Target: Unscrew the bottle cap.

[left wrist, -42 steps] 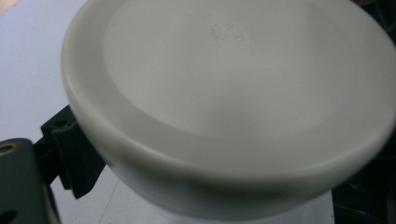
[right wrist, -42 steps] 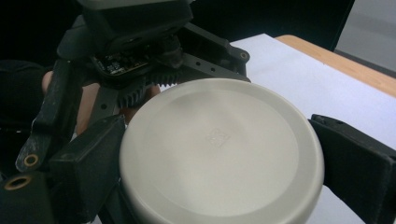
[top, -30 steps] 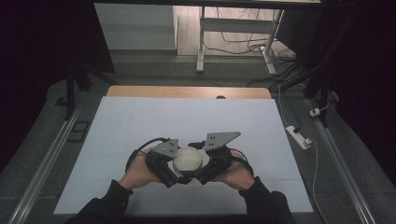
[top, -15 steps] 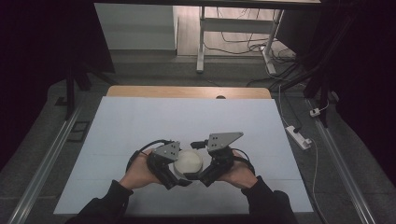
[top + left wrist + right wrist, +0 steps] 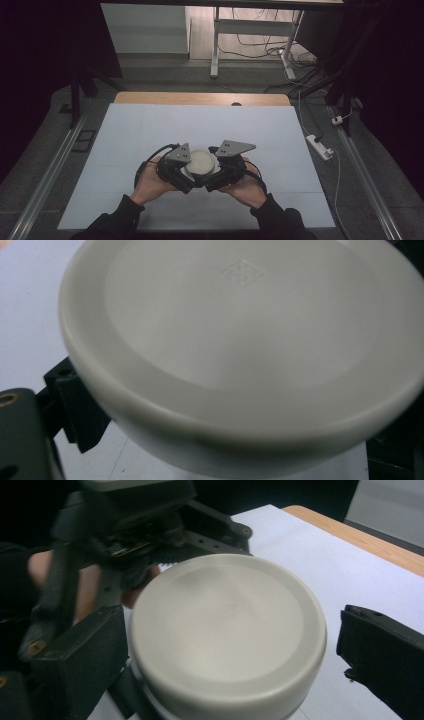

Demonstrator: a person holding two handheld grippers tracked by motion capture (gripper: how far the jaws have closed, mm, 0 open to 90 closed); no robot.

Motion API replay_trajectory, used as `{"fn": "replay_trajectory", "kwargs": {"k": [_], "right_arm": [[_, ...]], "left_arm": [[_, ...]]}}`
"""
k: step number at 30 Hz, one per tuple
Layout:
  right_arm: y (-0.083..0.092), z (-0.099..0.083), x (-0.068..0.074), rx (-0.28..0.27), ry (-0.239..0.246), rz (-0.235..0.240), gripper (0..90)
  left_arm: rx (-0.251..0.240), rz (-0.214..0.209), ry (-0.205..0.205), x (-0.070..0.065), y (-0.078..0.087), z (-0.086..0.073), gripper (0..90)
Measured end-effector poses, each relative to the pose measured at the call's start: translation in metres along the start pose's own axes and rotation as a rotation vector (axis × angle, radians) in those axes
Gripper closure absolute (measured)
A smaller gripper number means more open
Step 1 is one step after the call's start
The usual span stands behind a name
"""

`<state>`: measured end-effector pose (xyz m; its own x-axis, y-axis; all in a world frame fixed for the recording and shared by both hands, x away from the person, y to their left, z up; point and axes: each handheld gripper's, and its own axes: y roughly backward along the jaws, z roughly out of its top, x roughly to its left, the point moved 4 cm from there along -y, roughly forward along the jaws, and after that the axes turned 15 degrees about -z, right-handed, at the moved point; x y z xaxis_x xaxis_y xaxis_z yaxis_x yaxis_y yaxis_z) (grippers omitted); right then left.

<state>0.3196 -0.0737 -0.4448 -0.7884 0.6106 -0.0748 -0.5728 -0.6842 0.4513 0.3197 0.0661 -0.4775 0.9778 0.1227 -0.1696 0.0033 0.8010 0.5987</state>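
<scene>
A person's two hands meet at the near middle of the table [image 5: 150,130], each with a gripper, and a round white lid [image 5: 200,161] sits between them. The left gripper [image 5: 186,176] comes at it from one side, the right gripper [image 5: 212,178] from the other.

In the left gripper view the lid [image 5: 235,340] crowds the lens; one black jaw shows at its lower left edge, close against the rim, but the other is hidden — whether this tool is clamped or loose cannot be told. In the right gripper view the lid [image 5: 225,630] lies between the jaws: the left one presses its side, while the right one stands clear with bare table showing in the gap. That gripper is not closed on it.

The lid seems to cap a white jar beneath, though little of the body shows.

The risk is a one-sided push. With one jaw touching and the other off, a closing squeeze could shove the smooth, rounded rim sideways — out of the left tool's reach, or tipping the jar. Two grippers crowding one small thing may also knock jaws.

Beyond, the pale mat runs bare to the wooden edge [image 5: 200,98].
</scene>
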Motion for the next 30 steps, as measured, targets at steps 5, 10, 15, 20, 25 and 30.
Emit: {"fn": "replay_trajectory", "kwargs": {"k": [5, 10, 15, 20, 25, 30], "right_arm": [[0.001, -0.001, 0.003, -0.005, 0.018, 0.017, 7.3], [0.005, 0.0, 0.003, 0.01, 0.038, 0.107, 7.4], [0.011, 0.0, 0.002, 0.015, 0.073, 0.241, 7.4], [0.016, -0.002, 0.004, 0.011, 0.125, 0.347, 7.4], [0.017, 0.0, 0.004, -0.003, 0.114, 0.312, 7.3], [0.016, 0.007, 0.003, 0.002, 0.047, 0.19, 1.1]], "left_arm": [[0.014, -0.013, -0.012, -0.003, -0.002, 0.001, 7.3], [0.022, -0.089, -0.051, -0.006, 0.0, 0.001, 7.3], [0.028, -0.211, -0.118, -0.014, 0.0, 0.001, 7.3], [0.024, -0.275, -0.159, -0.018, -0.003, -0.001, 7.3], [0.025, -0.235, -0.142, -0.016, -0.003, -0.001, 7.3], [0.022, -0.143, -0.087, -0.01, -0.003, 0.0, 7.3]]}}
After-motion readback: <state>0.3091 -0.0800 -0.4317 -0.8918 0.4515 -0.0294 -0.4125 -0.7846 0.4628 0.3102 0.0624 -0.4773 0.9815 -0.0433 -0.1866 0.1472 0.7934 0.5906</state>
